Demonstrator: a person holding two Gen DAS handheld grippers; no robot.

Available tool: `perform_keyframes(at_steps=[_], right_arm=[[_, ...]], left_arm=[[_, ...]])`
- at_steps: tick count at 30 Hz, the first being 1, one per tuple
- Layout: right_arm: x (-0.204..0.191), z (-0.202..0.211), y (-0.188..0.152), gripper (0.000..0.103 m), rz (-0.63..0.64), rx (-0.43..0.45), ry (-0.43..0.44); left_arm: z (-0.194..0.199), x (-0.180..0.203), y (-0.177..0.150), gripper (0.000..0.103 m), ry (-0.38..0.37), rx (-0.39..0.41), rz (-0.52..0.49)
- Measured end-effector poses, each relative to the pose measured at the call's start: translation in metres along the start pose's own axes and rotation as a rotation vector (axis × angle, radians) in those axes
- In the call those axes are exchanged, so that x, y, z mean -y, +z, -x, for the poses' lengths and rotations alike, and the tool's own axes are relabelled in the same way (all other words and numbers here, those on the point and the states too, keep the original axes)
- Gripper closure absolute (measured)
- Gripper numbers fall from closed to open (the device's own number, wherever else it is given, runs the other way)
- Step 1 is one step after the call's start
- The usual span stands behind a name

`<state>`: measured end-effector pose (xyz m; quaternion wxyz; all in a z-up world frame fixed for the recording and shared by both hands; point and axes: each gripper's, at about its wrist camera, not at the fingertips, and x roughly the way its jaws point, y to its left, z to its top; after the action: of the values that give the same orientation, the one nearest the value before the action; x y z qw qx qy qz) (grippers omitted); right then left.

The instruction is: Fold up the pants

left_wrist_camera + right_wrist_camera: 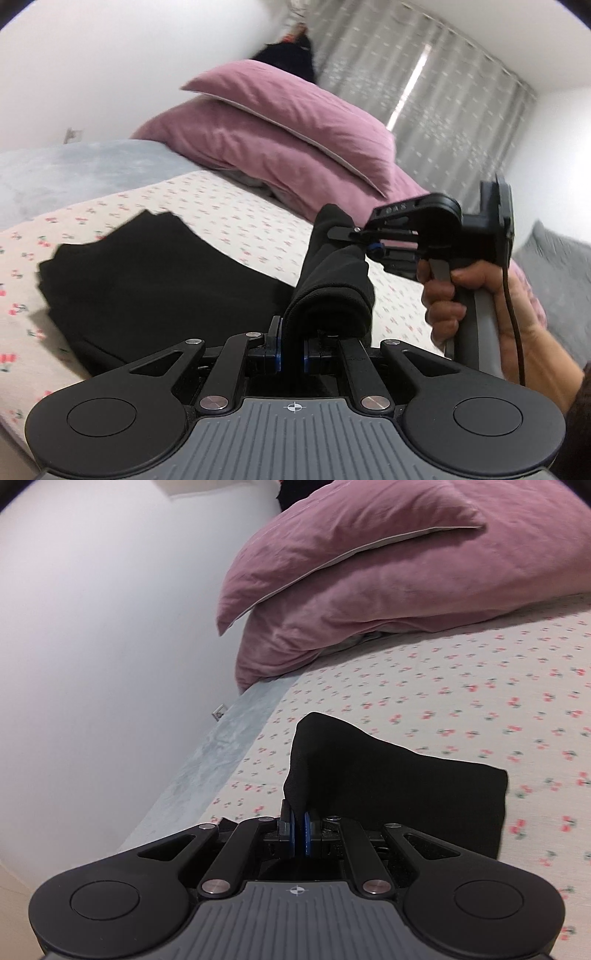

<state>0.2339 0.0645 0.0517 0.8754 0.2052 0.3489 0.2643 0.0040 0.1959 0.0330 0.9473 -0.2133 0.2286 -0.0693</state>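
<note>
Soft, even indoor light; daylight glows through the curtains (424,110) at upper right of the left view. Motion blur smears both views; fisheye bends and darkens the corners.

Both cameras sit just behind their own fingers and look slightly downward, close over the bed (229,206). The left wrist view faces across the mattress toward the pink pillows (288,133) and the far curtain (443,92), catching the right gripper (343,233) at right. The right wrist view faces the white wall (110,627). Both share the pillows, the cherry-print sheet and the black pants (147,273)
</note>
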Motion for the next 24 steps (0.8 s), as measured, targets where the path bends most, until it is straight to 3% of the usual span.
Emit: perform_keyframes(at_steps=[10, 18, 21, 24], right_arm=[[-0.053, -0.057, -0.003, 0.096, 0.016, -0.057, 0.042], [-0.085, -0.107, -0.017, 0.095, 0.015, -0.136, 0.045], [-0.092, -0.117, -0.020, 0.089, 0.035, -0.151, 0.029], [-0.093, -0.116, -0.020, 0.071, 0.016, -0.152, 0.033]], left_arm=[[0.020, -0.062, 0.030, 0.095, 0.088, 0.085, 0.200], [0.019, -0.106, 0.040, 0.094, 0.231, 0.065, 0.343], [0.015, -0.112, 0.040, 0.092, 0.281, 0.059, 0.366], [0.011, -0.113, 0.040, 0.087, 0.348, 0.061, 0.358]])
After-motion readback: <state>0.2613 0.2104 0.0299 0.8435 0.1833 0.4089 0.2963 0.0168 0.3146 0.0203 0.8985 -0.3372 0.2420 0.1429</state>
